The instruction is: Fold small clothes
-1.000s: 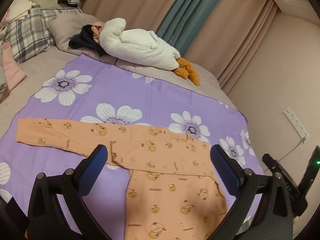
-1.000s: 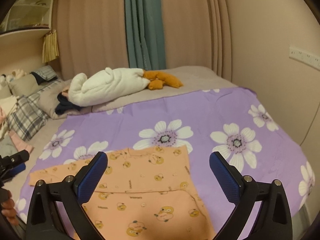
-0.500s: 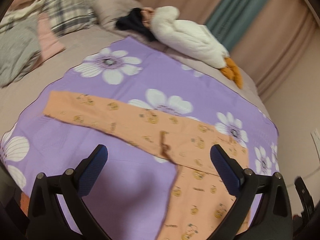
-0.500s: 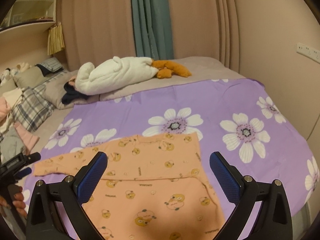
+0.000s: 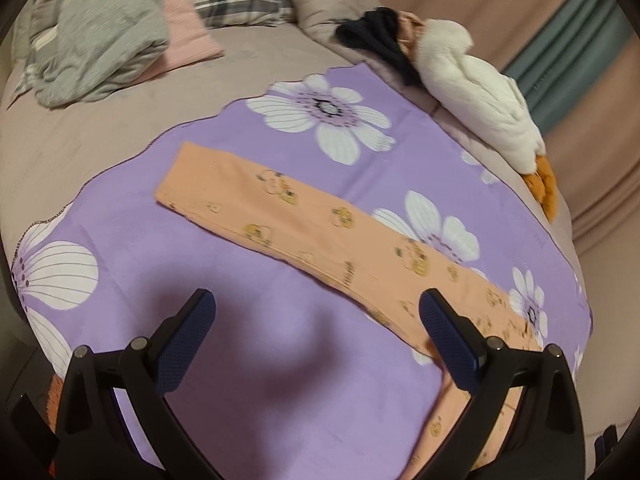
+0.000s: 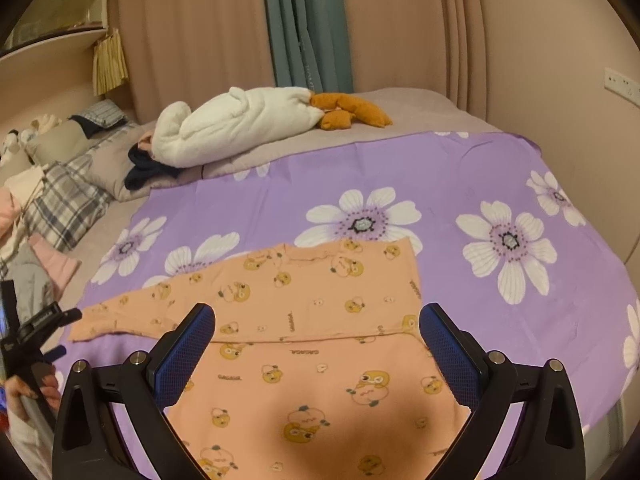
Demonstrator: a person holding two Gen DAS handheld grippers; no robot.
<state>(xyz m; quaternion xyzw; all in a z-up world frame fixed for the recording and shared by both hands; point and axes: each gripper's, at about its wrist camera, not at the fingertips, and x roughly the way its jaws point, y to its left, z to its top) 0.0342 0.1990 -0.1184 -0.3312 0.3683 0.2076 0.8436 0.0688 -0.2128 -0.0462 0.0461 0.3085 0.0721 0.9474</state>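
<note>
An orange baby garment (image 6: pixel 320 320) with small bear prints lies flat on a purple flowered sheet (image 6: pixel 460 184). Its right sleeve is folded in over the chest; its left sleeve (image 5: pixel 280 212) stretches out straight to the left. My left gripper (image 5: pixel 316 332) is open and empty, hovering above the sheet near that sleeve's shoulder end. It also shows at the left edge of the right wrist view (image 6: pixel 40 332). My right gripper (image 6: pixel 316 340) is open and empty above the garment's body.
A white plush goose (image 6: pixel 240 128) with orange feet lies across the far side of the bed. Plaid pillows (image 6: pixel 64 204), a grey garment (image 5: pixel 100 36) and a pink cloth (image 5: pixel 188 28) sit at the left. Curtains and a wall bound the far and right sides.
My left gripper has swung left and lower, from above the garment's body to beside the outstretched sleeve. My right gripper has drifted slightly closer over the garment. The garment has not moved.
</note>
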